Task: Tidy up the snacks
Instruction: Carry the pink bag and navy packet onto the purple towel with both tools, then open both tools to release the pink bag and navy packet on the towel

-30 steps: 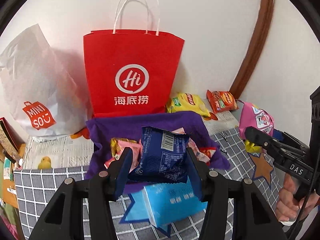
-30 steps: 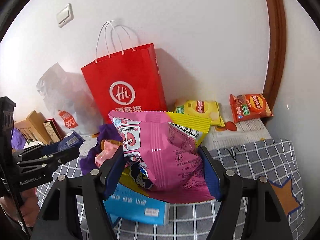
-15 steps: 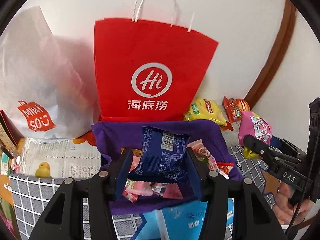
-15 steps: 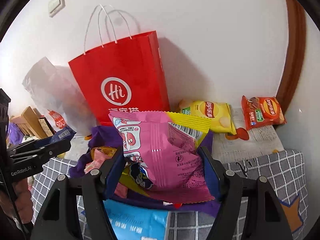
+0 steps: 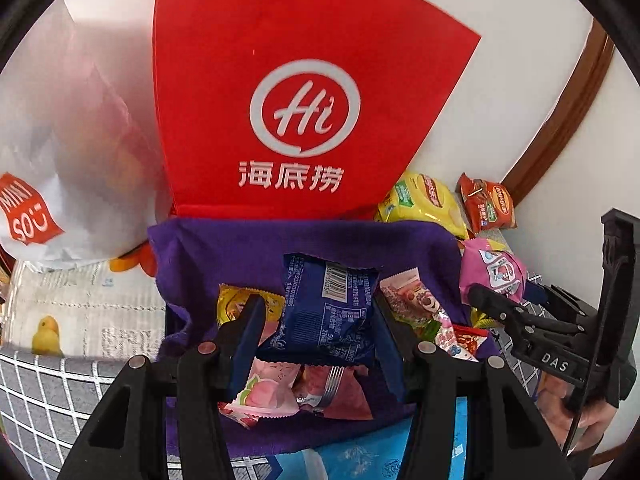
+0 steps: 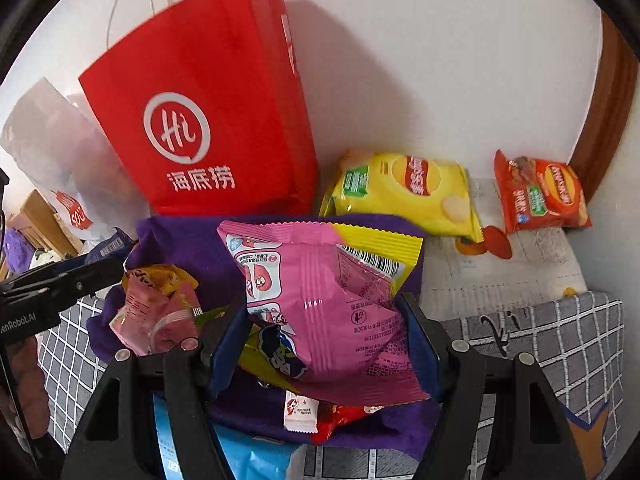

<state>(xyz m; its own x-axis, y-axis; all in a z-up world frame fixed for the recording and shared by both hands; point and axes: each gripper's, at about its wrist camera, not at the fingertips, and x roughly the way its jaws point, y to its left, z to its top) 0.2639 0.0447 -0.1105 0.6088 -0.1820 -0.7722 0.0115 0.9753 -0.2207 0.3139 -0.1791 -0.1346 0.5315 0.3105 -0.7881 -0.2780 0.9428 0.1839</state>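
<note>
My left gripper (image 5: pixel 318 320) is shut on a dark blue snack packet (image 5: pixel 326 312), held just above the open purple fabric basket (image 5: pixel 248 248). Several small pink, yellow and red snack packets (image 5: pixel 264 394) lie inside the basket. My right gripper (image 6: pixel 324 332) is shut on a pink and yellow snack bag (image 6: pixel 320 300), held over the same purple basket (image 6: pixel 180 240), which holds a pink packet (image 6: pixel 152 316) at its left. The right gripper (image 5: pixel 532 332) shows at the right edge of the left wrist view, and the left gripper (image 6: pixel 60 284) shows at the left edge of the right wrist view.
A red paper bag (image 5: pixel 300 112) stands against the wall behind the basket, with a white plastic bag (image 5: pixel 60 152) to its left. A yellow chip bag (image 6: pixel 404 192) and an orange chip bag (image 6: pixel 540 196) lie at the back right. A light blue pack (image 5: pixel 360 456) lies in front on the checked cloth (image 6: pixel 560 344).
Both grippers have moved forward and down with their packets. The purple basket and red bag now loom larger, and the packets hang over the basket's opening.
</note>
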